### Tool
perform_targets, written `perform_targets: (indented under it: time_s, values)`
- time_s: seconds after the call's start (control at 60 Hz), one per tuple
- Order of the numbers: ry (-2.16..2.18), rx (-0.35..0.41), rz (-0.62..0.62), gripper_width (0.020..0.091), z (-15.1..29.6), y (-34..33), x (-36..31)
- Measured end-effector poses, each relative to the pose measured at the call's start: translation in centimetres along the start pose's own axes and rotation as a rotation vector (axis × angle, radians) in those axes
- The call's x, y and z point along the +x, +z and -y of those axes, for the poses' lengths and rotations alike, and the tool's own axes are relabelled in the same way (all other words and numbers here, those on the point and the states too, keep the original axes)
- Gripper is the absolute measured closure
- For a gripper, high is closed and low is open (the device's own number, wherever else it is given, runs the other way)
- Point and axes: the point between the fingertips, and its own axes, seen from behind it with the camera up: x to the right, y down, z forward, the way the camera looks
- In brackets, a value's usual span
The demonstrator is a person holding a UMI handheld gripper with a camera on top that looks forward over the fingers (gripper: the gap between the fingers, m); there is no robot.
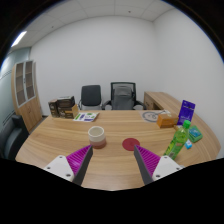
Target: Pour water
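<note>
A pale beige cup stands on the wooden table, just ahead of my left finger. A round red coaster lies flat ahead of my right finger. A green bottle with a yellow-green cap stands upright to the right, beyond the right finger. My gripper is open, its purple pads wide apart with only bare table between them.
A blue box and a teal object stand near the bottle. A plate and papers lie at the table's far side. Two office chairs, a cardboard box and a cabinet stand behind.
</note>
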Motion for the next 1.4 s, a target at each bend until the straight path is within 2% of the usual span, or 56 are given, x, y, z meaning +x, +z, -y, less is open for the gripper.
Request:
perform_targets:
  time_s: [0.25, 0.383, 0.567, 0.617, 0.7, 0.733, 0.75, 0.767, 0.933, 1.033, 1.083, 1.217, 1.4]
  values:
    - [0.097, -0.052, -0.171, 0.0267, -7.0, 0.2, 15.8]
    - [0.103, 0.002, -0.230, 0.0252, -6.3, 2.5, 22.4]
    - [0.072, 0.094, -0.174, 0.0266, -3.8, 7.7, 25.9]
    - [0.053, 0.116, -0.160, 0.0298, -3.2, 8.7, 26.2]
    - [0.032, 0.143, -0.125, 0.0402, -2.7, 10.2, 26.2]
    - [0.026, 0.151, -0.117, 0.0479, -2.8, 10.7, 26.3]
    - [0.020, 0.152, -0.113, 0.0541, -2.8, 10.8, 26.3]
    - [0.017, 0.153, -0.103, 0.0562, -2.9, 11.0, 26.1]
    - [0.003, 0.199, -0.098, 0.0635, -2.3, 11.1, 26.4]
    - [-0.006, 0.207, -0.119, 0.0736, -2.3, 10.9, 26.3]
    - [-0.011, 0.213, -0.133, 0.0763, -2.1, 10.8, 26.4]
    - [-0.041, 0.202, -0.152, 0.0766, -2.2, 11.1, 26.5]
    - [-0.164, 0.138, -0.210, 0.0767, -1.9, 11.5, 25.4]
